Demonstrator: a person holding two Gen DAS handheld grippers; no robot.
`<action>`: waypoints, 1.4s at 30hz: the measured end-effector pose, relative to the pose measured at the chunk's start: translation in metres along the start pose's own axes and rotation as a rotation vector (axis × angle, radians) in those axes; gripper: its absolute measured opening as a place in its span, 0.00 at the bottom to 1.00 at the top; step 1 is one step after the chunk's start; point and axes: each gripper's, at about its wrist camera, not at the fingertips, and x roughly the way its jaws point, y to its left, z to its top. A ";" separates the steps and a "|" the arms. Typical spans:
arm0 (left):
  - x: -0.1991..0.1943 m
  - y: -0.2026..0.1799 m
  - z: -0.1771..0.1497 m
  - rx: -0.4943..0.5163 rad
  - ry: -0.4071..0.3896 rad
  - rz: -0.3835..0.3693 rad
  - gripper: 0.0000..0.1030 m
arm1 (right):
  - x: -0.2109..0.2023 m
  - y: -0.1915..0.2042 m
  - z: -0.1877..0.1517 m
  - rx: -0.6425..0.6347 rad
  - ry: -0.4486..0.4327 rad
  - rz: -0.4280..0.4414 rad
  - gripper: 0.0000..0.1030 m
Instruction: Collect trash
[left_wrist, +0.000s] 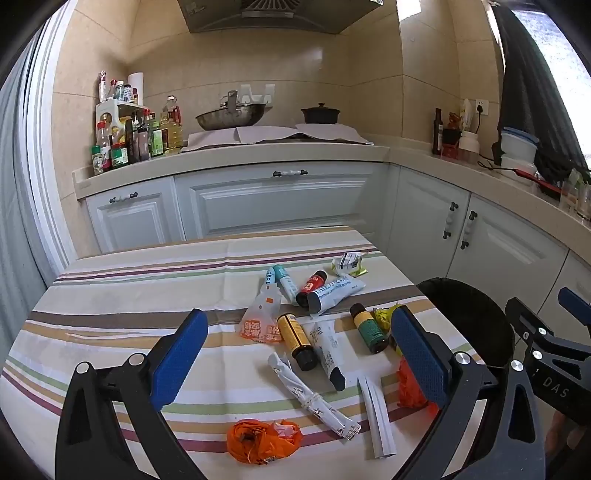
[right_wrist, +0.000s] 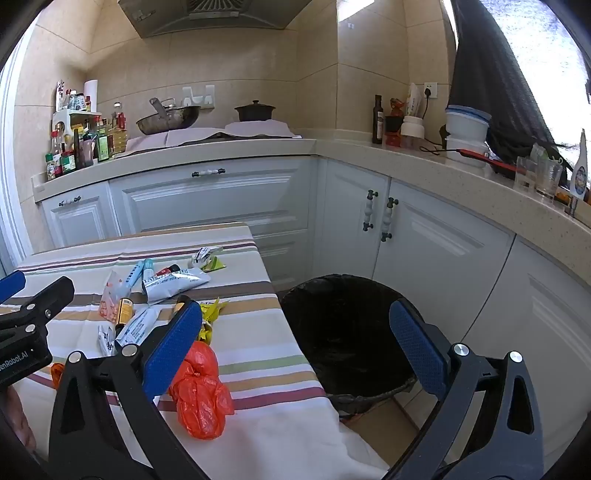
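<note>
Trash lies scattered on the striped tablecloth: several small bottles such as a yellow-labelled one and a green-labelled one, tubes, paper wrappers, an orange bag and a red-orange knotted bag. My left gripper is open and empty above the pile. My right gripper is open and empty, between the table's right edge and the black-lined trash bin. The bin also shows in the left wrist view.
White kitchen cabinets and a counter with a wok, a pot and condiment bottles stand behind the table. The counter runs along the right wall with glasses and containers.
</note>
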 end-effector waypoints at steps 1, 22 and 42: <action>0.000 0.001 0.000 -0.015 0.008 -0.009 0.94 | 0.000 0.000 0.000 -0.001 0.000 0.000 0.96; 0.000 0.001 0.000 -0.013 0.006 -0.007 0.94 | 0.000 -0.001 -0.001 0.005 -0.001 0.002 0.96; 0.000 0.001 0.000 -0.015 0.008 -0.010 0.94 | -0.001 0.000 0.000 0.006 -0.001 0.001 0.96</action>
